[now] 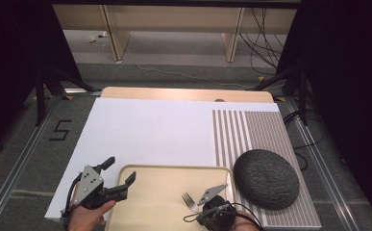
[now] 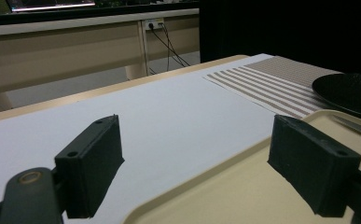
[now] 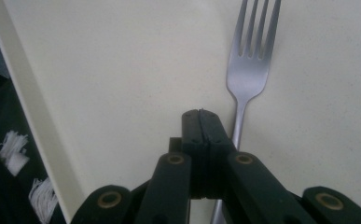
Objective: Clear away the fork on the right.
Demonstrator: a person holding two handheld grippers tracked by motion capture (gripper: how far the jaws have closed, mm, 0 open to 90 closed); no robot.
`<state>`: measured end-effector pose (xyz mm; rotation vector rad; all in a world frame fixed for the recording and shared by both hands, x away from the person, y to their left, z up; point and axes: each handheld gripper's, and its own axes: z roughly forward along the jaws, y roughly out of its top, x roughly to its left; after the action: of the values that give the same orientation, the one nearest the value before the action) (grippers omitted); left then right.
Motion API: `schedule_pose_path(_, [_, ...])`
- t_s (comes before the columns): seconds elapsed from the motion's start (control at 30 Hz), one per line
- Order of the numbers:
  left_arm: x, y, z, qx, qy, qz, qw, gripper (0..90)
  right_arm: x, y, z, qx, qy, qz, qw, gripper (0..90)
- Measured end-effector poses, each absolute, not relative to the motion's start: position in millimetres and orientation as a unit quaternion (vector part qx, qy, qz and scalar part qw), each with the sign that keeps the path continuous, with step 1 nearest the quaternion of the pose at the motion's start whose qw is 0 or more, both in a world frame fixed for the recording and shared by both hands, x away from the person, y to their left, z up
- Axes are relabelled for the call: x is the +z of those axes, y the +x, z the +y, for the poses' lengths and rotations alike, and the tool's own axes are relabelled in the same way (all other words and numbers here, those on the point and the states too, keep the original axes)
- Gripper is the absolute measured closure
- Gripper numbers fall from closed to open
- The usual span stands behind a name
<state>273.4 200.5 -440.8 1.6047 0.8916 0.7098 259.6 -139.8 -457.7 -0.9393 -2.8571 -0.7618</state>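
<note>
I see the right claw [image 3: 200, 114] pressed together, its jaws hiding part of the smooth metal fork's [image 3: 250, 70] handle; whether it grips is unclear. Fork lies on the beige tray [image 1: 159, 185]. Left claw [image 1: 118, 171] stands apart.

A fixed high camera looks forward and down over the white-covered worktop [image 1: 145, 130]. The left claw's camera sits low, facing 1 o'clock; the right claw's hangs close above the beige plastic tray [image 1: 159, 192], which all three share.
</note>
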Motion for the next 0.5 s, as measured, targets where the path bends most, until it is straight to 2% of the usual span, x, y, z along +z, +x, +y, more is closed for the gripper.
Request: schedule_pose_path(0.5, [-441.0,273.8,201.1,0.299,0.675,0.378,0.559,17.0,-463.1,259.9,-136.8,-0.216,-0.309,-0.926,-0.005,90.0])
